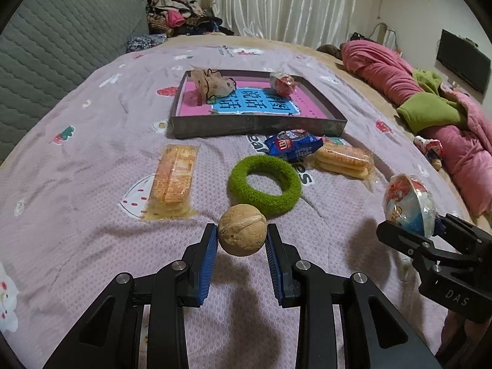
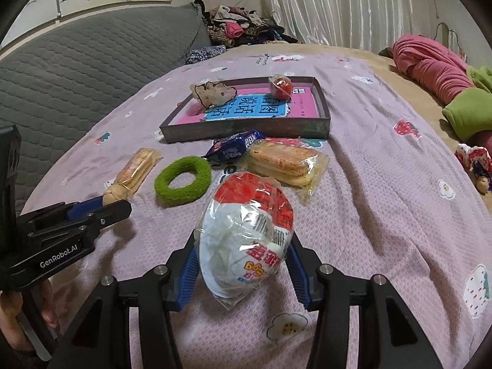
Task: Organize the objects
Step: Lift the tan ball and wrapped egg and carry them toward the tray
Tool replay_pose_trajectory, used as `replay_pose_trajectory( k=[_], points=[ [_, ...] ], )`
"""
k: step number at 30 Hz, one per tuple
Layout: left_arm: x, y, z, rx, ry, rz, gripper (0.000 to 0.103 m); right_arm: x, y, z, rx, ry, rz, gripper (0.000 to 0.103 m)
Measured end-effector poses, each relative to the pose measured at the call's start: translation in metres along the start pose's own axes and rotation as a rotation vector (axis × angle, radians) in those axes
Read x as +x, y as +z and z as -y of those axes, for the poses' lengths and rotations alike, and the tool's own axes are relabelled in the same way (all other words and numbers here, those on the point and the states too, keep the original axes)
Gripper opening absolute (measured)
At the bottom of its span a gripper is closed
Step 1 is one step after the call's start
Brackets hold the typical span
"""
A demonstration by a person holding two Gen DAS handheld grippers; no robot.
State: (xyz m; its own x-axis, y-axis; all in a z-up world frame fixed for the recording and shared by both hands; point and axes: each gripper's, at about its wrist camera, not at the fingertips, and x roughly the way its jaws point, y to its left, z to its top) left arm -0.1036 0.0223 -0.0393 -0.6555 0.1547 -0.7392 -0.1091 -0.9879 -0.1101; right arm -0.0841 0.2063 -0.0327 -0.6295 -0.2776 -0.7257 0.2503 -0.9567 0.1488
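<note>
Blue ribbed pads pinching wrinkled round walnut

Black gripper frames, blue ribbed pads, silver screws, white lettering.

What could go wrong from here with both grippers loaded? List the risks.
1. The walnut is round and hard, pinched only at its sides by the left gripper; it may slip out.
2. The wrapped egg-shaped snack in the right gripper has a slick, loose wrapper that might slide.
3. The box already holds a cloth pouch and a red ball; a dropped walnut could roll.
</note>
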Motion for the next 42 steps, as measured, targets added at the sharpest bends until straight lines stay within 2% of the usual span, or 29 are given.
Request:
replay_pose_trajectory(
  k=[15,42],
  points=[
    [-0.030,0.010,0.007,0.004,0.013,0.035,0.032,-0.029,0.002,-0.013,-0.020,-0.007,0.049,0.052],
    [-0.066,0.050,0.001,0.019,0.033,0.096,0.032,-0.068,0.047,-0.025,-0.084,-0.035,0.124,0.052]
  ],
)
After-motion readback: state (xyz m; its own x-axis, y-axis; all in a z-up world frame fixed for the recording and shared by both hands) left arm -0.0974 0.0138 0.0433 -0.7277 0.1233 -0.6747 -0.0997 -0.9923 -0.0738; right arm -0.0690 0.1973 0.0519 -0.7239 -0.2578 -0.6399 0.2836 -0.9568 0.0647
